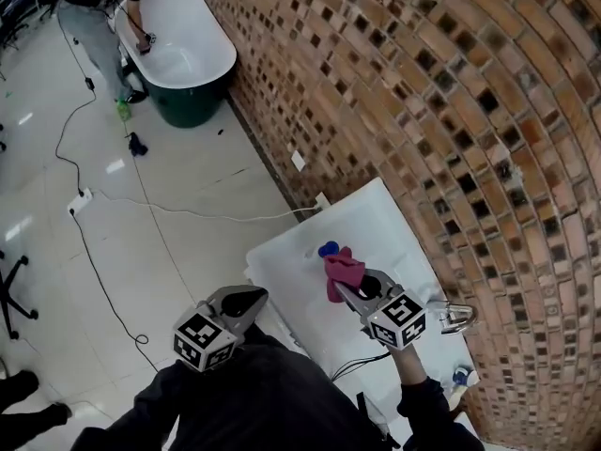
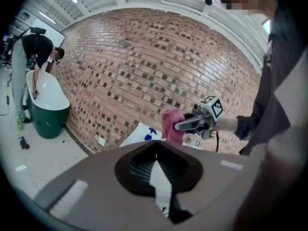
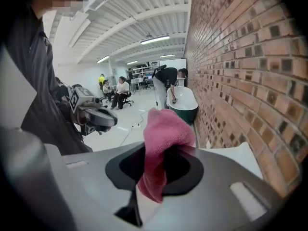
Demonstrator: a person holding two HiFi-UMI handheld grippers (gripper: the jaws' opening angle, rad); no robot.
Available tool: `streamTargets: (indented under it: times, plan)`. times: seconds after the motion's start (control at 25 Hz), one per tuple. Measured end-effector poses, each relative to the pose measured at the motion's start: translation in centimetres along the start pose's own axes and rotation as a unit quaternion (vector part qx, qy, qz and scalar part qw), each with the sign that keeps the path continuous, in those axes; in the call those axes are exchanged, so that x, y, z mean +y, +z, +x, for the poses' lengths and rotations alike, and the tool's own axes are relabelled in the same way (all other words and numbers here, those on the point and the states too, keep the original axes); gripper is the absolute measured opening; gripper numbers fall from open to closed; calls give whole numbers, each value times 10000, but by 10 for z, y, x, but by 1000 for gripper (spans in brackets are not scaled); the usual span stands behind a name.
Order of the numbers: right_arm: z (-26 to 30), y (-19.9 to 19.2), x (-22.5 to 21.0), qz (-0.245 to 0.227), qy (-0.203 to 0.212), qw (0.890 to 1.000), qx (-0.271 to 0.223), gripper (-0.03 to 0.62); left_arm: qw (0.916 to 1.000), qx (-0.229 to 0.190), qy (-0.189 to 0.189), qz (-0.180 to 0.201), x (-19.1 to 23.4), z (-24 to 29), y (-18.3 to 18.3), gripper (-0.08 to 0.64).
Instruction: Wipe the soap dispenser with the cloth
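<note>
Head view: the right gripper (image 1: 346,287) pinches the pink cloth (image 1: 344,265) just beside the blue-topped soap dispenser (image 1: 328,249) on the white sink top (image 1: 282,261) — the left gripper (image 1: 248,300) hangs off its edge. Left gripper view: jaws squeezed together, nothing in them. Right gripper view: cloth bunched between the jaws — far off, a green-and-white tub (image 3: 185,107).
</note>
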State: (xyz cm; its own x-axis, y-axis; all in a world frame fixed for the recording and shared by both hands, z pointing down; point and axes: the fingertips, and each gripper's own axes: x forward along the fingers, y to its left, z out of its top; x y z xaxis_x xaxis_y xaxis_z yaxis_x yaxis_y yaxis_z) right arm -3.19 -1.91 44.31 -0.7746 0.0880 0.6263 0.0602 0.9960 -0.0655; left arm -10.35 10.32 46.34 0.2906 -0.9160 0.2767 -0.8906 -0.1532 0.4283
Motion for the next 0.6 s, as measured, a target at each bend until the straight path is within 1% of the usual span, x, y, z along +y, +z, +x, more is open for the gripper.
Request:
streamTargets:
  times: [0.12, 0.2, 0.36, 0.48, 0.6]
  plan:
    - [18, 7, -40, -312, -66, 9990, 313, 77, 9999, 70, -50, -89, 14, 22, 9, 2]
    - [29, 7, -55, -468, -5, 9972, 579, 75, 9998, 150, -97, -126, 19, 32, 12, 2]
    - [46, -5, -52, -592, 297, 9921, 1069, 77, 9993, 291, -168, -150, 28, 41, 17, 2]
    - [54, -10, -50, -569, 323, 9912, 1148, 75, 9991, 335, -254, -92, 39, 48, 23, 2]
    - [56, -10, -49, -334, 282, 9929, 1108, 75, 9983, 423, -401, -25, 43, 51, 28, 2]
